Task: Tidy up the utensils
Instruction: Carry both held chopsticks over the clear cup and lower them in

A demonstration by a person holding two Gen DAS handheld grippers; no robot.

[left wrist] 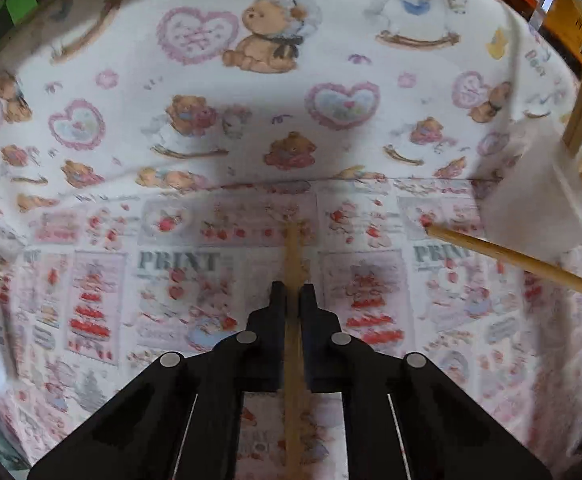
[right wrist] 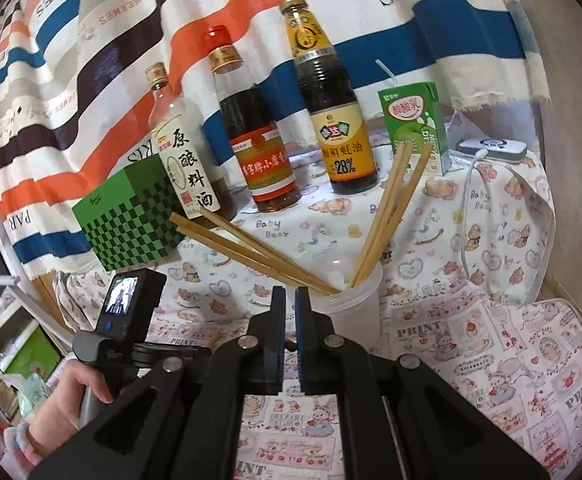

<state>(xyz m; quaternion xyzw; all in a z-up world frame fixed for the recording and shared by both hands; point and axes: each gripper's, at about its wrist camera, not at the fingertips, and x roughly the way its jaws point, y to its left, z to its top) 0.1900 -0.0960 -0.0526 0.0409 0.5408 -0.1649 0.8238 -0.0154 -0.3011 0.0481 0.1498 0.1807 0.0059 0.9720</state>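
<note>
My left gripper (left wrist: 293,294) is shut on a wooden chopstick (left wrist: 293,256) that runs between its fingers and points forward over the printed cloth. A second chopstick (left wrist: 519,262) lies at the right of the left wrist view, below a white plastic cup (left wrist: 539,188). In the right wrist view that cup (right wrist: 351,308) stands just beyond my right gripper (right wrist: 289,300) and holds several chopsticks (right wrist: 387,216) that lean left and right. The right gripper's jaws are shut with nothing between them. The left gripper's handle and camera (right wrist: 125,304) show at lower left.
Three sauce bottles (right wrist: 263,120) stand in a row at the back against a striped cloth. A green checkered box (right wrist: 131,216) sits at the left and a green drink carton (right wrist: 415,128) at the right. A white cable (right wrist: 467,208) and a small device (right wrist: 491,146) lie at the far right.
</note>
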